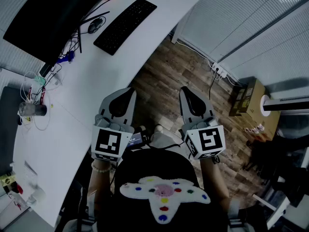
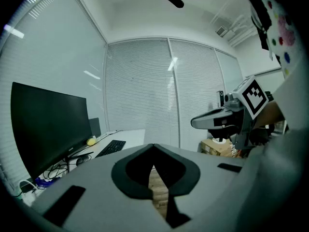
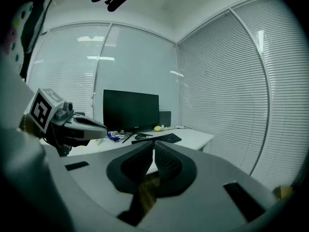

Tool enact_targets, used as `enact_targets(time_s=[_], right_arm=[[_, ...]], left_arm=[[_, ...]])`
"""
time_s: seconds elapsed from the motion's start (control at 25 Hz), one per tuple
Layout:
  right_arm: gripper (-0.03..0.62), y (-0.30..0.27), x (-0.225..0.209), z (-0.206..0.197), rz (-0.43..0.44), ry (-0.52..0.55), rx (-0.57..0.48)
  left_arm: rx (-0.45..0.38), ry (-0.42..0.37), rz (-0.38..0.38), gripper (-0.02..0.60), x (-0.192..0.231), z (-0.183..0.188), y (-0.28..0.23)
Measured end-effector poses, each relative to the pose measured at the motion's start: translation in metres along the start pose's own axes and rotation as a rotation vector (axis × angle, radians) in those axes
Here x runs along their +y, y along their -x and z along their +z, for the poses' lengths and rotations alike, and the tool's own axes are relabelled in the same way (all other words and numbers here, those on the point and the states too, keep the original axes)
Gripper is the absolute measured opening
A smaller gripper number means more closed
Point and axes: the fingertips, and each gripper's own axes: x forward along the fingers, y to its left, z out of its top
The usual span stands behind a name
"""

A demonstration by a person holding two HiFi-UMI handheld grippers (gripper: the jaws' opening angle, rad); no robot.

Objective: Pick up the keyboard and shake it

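Wood-plank floor (image 1: 164,76) to the right of a curved white worktop (image 1: 72,110). Black monitor (image 1: 43,13) at the worktop's far end. Black keyboard (image 1: 125,25) lying flat on the worktop in front of the monitor, untouched, well apart from both grippers. Left gripper (image 1: 126,93) and right gripper (image 1: 186,92) held side by side by the worktop's edge, fingers of each clenched together on nothing. Dark mouse (image 1: 95,26) just beside the keyboard.
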Motion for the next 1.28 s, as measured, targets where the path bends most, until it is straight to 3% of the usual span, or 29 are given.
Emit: enact_targets(time_s=[0.6, 0.96, 1.28], right_arm=[[0.040, -0.003, -0.019, -0.004, 0.060, -0.052, 0.000], [0.040, 0.004, -0.034, -0.012, 0.174, 0.028, 0.000], [0.041, -0.004, -0.055, -0.026, 0.176, 0.036, 0.020]], left_arm=[[0.011, 0.021, 0.066, 0.017, -0.010, 0.006, -0.013], [0.028, 0.005, 0.147, 0.017, -0.026, 0.010, -0.023], [0.056, 0.002, 0.221, 0.017, -0.027, 0.001, -0.022]])
